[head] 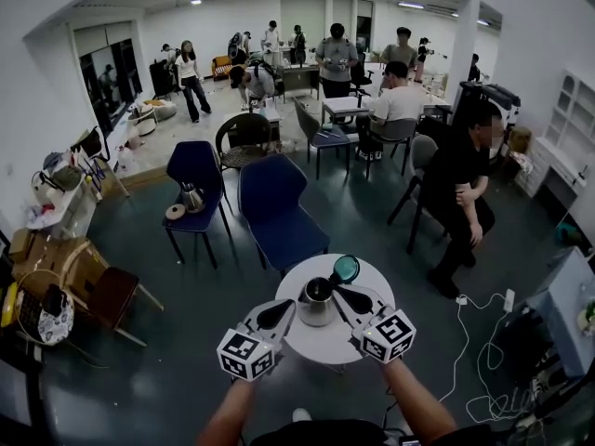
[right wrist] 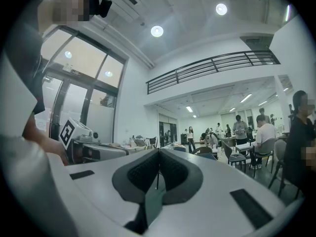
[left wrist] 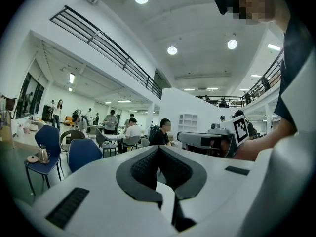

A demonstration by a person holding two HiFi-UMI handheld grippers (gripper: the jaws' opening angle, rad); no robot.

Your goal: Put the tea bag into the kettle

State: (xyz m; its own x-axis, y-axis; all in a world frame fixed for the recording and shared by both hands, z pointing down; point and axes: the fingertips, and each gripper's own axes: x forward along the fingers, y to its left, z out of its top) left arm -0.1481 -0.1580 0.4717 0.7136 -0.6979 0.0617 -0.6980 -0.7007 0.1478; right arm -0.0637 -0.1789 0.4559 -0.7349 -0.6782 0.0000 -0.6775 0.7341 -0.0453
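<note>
The left gripper (head: 279, 312) and the right gripper (head: 346, 295) each have a smooth white shell (left wrist: 89, 181) that becomes narrow toward the jaws. The jaws carry dark grey pads (left wrist: 145, 169) with a fine ribbed texture. Behind the jaws, on each side of the shell, lies a flat black slot (left wrist: 69, 207). Further behind sits a white cube (head: 245, 353) with black square markers. The person wears a dark top (left wrist: 296, 78) with short sleeves.

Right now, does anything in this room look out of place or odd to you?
Yes: a metal kettle sits on the seat of a blue chair, beside a small round object, rather than on a table. A white cable also trails loosely across the floor at the right.
</note>
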